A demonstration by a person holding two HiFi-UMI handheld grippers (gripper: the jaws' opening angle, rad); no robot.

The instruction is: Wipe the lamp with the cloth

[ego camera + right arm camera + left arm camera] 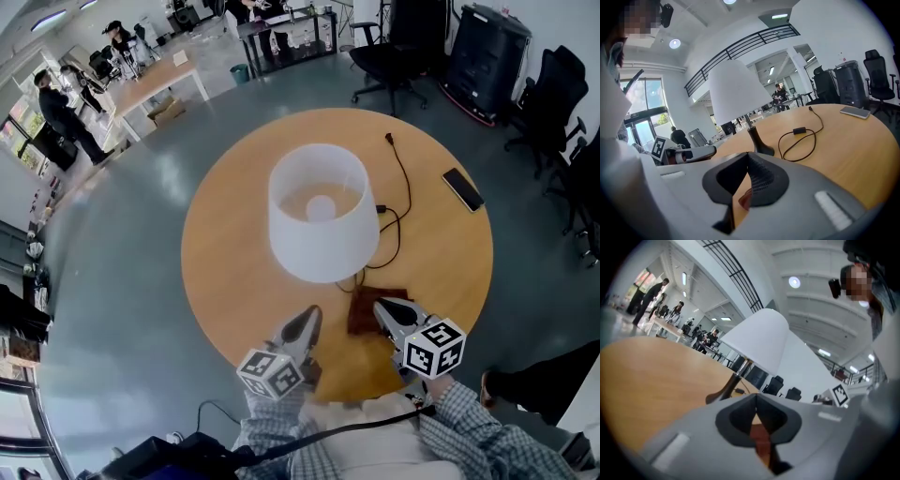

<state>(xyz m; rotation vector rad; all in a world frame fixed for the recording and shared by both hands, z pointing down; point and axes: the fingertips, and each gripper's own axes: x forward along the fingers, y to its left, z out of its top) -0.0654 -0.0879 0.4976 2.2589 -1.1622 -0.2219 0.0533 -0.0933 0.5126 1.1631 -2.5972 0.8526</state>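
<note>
The lamp, with its white shade [319,211] on a dark stem, stands in the middle of the round wooden table [234,272]. A brown cloth [367,314] lies flat on the table in front of the lamp. My left gripper [312,313] is shut and empty, just left of the cloth. My right gripper [382,305] is also shut, over the cloth's right part with nothing gripped. In the left gripper view the shade [757,341] and the base [727,391] rise ahead, and the cloth [761,442] shows below the jaws. The right gripper view shows the shade [736,91] and the base [759,143].
The lamp's black cable [401,202] with its inline switch runs over the table to the right of the lamp. A phone [462,188] lies near the right edge. Office chairs [553,94] and people at desks [61,108] are far off around the table.
</note>
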